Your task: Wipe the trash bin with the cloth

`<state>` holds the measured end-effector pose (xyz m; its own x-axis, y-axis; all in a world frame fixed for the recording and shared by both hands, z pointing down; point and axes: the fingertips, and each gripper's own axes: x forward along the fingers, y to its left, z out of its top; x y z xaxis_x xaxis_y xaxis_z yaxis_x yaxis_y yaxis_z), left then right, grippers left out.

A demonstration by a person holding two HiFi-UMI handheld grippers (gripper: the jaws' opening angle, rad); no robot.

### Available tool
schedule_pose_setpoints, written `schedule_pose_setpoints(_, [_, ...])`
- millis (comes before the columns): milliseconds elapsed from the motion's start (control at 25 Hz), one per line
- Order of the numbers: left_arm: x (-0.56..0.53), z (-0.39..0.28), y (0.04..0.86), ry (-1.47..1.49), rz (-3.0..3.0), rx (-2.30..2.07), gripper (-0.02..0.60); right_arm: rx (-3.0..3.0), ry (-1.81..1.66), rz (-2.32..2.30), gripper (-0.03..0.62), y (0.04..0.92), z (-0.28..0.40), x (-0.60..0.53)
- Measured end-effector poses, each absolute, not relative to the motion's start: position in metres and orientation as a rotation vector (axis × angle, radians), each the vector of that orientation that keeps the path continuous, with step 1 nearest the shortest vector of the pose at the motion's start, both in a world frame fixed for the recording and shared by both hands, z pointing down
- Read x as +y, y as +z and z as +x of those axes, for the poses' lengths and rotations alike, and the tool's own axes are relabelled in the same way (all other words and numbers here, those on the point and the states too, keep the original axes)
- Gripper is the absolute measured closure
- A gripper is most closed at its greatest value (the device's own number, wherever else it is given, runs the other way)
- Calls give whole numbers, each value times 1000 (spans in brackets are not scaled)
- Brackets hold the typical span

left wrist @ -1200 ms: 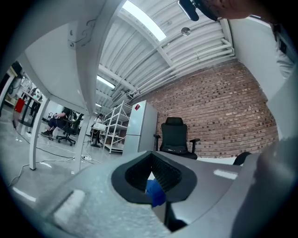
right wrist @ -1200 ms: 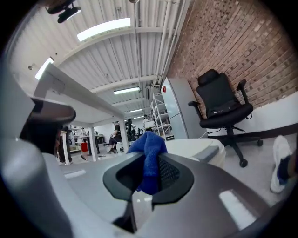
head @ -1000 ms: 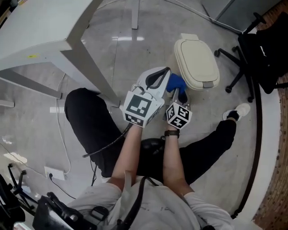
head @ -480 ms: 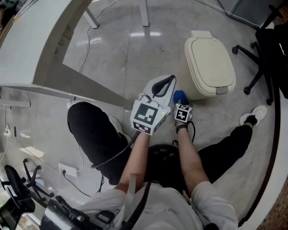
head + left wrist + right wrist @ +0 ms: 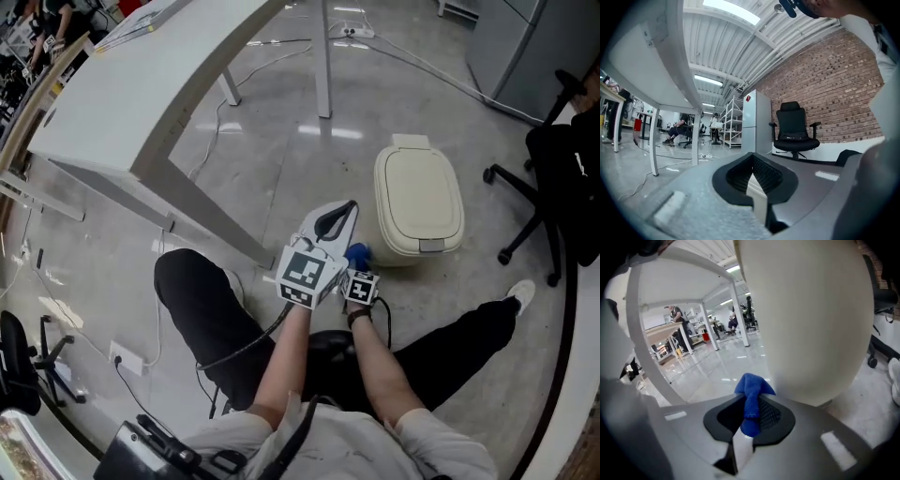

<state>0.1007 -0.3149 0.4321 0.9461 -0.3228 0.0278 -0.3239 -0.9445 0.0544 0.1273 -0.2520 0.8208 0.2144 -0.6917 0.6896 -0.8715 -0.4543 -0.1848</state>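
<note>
**Soft cloth in my right jaws, light bin beside them**

My right gripper is clamped on the blue cloth. The jaws pinch it near its middle, so a bunched tuft sticks out past the tips and a shorter end hangs down between them. My left gripper has its jaws together with nothing in them, and it is raised just beside the right one.

The trash bin stands on the floor just beyond my right gripper, with its cream lid down. In the right gripper view its smooth curved wall fills most of the frame. The cloth's tuft is very near that wall, but I cannot tell whether it touches.

The cloth looks soft and limp. I judge it will fold and drag under pressure, so only the tuft ahead of the jaws can do the wiping. The grip seems deep enough to hold.

The bin looks like light, glossy plastic, likely to skid on the polished floor if I press sideways. If it slides, my free left gripper could brace the lid's rim.
</note>
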Motion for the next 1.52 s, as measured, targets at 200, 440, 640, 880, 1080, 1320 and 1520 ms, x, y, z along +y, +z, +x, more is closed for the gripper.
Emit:
schedule_pose_setpoints(200, [-319,102,409,-20,3040,-691,581,-1793,944,2132,551,755,88,-274])
schedule_pose_setpoints(440, [-318,83,392,-85,2963,-972,582,-2001,729,2108,551,681,96,-263])
schedule_pose_setpoints(640, [-303,76,389,-120,2901,-1159,582,-2133,477,2177,551,592,127,-242])
schedule_pose_setpoints(880, [-281,78,406,-114,2859,-1185,581,-2223,212,2232,551,508,141,-213])
schedule_pose_setpoints(1080, [-278,66,398,-147,2853,-1178,581,-2152,287,2305,551,500,133,-224])
schedule_pose_setpoints(1320, [-274,45,401,-183,2850,-1157,581,-1864,416,2427,551,562,127,-242])
schedule_pose_setpoints(1520, [-259,40,425,-147,2799,-1097,581,-1688,728,2557,551,638,154,-239])
